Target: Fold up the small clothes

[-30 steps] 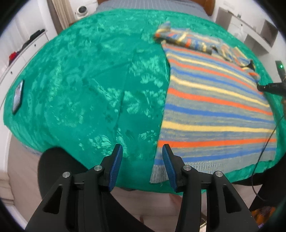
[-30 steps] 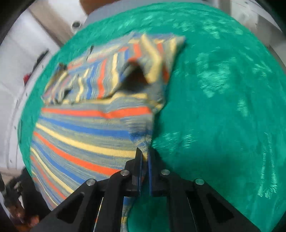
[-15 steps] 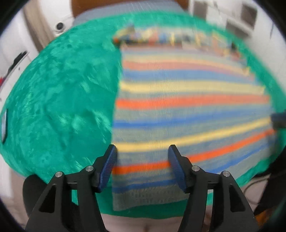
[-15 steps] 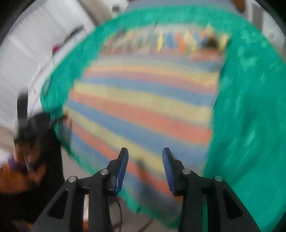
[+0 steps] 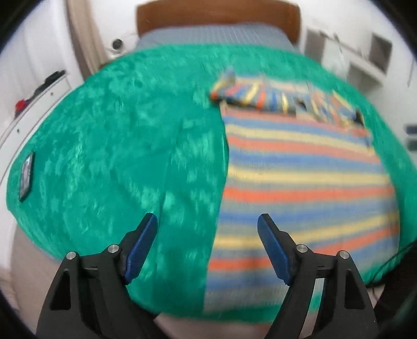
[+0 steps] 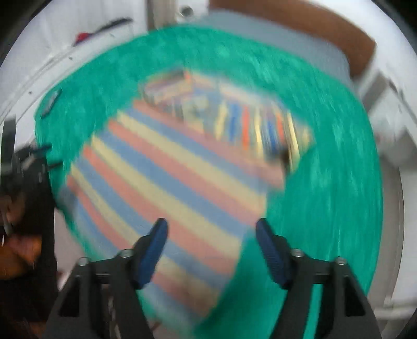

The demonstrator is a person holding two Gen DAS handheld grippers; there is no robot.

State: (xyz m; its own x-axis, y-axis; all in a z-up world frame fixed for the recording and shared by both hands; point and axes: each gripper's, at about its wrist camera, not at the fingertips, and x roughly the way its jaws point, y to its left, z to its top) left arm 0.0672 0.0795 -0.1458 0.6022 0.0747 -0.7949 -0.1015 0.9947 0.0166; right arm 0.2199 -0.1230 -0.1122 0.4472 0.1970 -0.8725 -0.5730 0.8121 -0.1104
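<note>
A striped knit garment (image 5: 299, 182) in orange, blue, yellow and grey lies flat on the green bedspread (image 5: 117, 156), its sleeves folded across the far end (image 5: 281, 99). My left gripper (image 5: 207, 226) hovers above the garment's near left edge, its jaws opening with nothing between them. In the blurred right wrist view the same garment (image 6: 182, 169) lies spread below my right gripper (image 6: 211, 232), whose jaws are opening and hold nothing. That gripper hangs over the garment's near right edge on the bedspread (image 6: 338, 195).
A phone (image 5: 26, 177) lies on the bedspread's left edge. A wooden headboard (image 5: 216, 15) and grey sheet lie beyond. White furniture stands on both sides. A person's dark clothing and a hand (image 6: 15, 247) show at the left of the right wrist view.
My right gripper let go of the garment's edge, opened wide and rose away from it. My left gripper widened and shifted over the garment's near left edge. The garment now lies flat.
</note>
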